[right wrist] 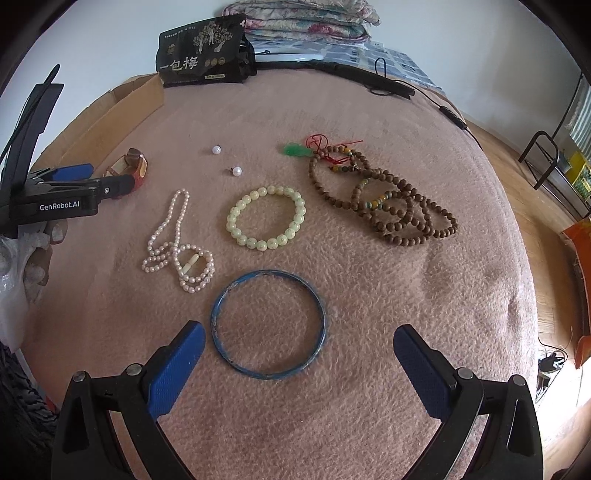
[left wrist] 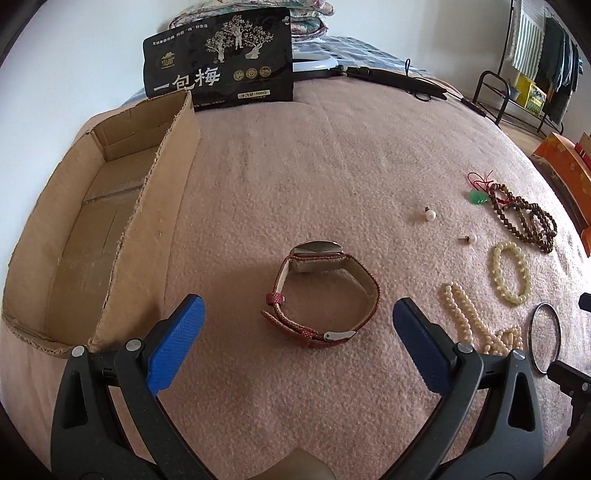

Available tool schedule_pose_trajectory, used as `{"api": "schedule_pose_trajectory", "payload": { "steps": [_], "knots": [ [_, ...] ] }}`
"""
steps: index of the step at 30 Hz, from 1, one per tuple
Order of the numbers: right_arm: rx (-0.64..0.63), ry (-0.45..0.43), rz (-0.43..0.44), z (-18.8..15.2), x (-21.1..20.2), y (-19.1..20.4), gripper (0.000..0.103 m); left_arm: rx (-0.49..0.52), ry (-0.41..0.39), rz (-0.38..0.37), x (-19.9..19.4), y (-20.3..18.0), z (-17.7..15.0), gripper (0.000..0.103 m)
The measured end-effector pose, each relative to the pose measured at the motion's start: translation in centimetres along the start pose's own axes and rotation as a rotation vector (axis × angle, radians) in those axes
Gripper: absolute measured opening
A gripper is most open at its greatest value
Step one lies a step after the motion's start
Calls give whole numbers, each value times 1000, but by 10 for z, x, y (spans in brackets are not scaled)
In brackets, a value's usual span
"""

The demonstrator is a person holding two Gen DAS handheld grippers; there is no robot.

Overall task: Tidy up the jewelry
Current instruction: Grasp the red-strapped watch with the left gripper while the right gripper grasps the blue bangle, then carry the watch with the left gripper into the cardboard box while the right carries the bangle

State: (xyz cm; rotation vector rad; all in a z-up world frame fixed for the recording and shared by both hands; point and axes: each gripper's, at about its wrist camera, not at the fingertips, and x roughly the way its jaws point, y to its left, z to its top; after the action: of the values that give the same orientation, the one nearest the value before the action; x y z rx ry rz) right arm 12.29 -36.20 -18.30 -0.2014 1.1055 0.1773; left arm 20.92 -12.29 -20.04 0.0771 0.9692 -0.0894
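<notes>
A red-strapped watch (left wrist: 321,291) lies on the pink blanket just ahead of my open left gripper (left wrist: 297,336), between its blue fingers but untouched. An open cardboard box (left wrist: 92,236) stands to its left. My right gripper (right wrist: 297,365) is open over a blue bangle (right wrist: 268,324). Beyond the bangle lie a pearl necklace (right wrist: 177,247), a pale green bead bracelet (right wrist: 266,218), brown wooden beads (right wrist: 384,199) with a green pendant (right wrist: 293,149), and two pearl earrings (right wrist: 216,150) (right wrist: 236,171). In the right wrist view the left gripper (right wrist: 74,177) sits at far left beside the watch (right wrist: 129,168).
A black snack bag (left wrist: 221,62) stands at the back by the box. Folded bedding (right wrist: 306,18) and a black cable (right wrist: 388,83) lie along the far edge. An orange box (left wrist: 565,166) and a clothes rack (left wrist: 535,66) are on the right. A gloved hand (right wrist: 33,254) holds the left gripper.
</notes>
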Motion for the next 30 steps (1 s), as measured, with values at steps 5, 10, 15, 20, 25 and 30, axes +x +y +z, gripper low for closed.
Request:
{"api": "schedule_pose_trajectory", "payload": {
  "steps": [5, 10, 15, 20, 25, 30],
  "knots": [
    [-19, 3, 6, 3, 5, 6, 103, 30, 8, -5, 6, -7, 0, 103],
    [-44, 21, -1, 3, 13, 11, 103, 11, 19, -5, 12, -7, 0, 103],
    [-37, 32, -2, 0, 19, 9, 103, -24, 23, -9, 18, -6, 2, 98],
    [-13, 40, 18, 1, 24, 4, 103, -50, 18, -13, 21, -3, 5, 89],
    [7, 48, 44, 3, 29, 1, 103, -45, 8, -22, 19, -5, 6, 71],
    [-20, 67, 29, 5, 32, 6, 103, -28, 1, -28, 17, -8, 5, 64]
  ]
}}
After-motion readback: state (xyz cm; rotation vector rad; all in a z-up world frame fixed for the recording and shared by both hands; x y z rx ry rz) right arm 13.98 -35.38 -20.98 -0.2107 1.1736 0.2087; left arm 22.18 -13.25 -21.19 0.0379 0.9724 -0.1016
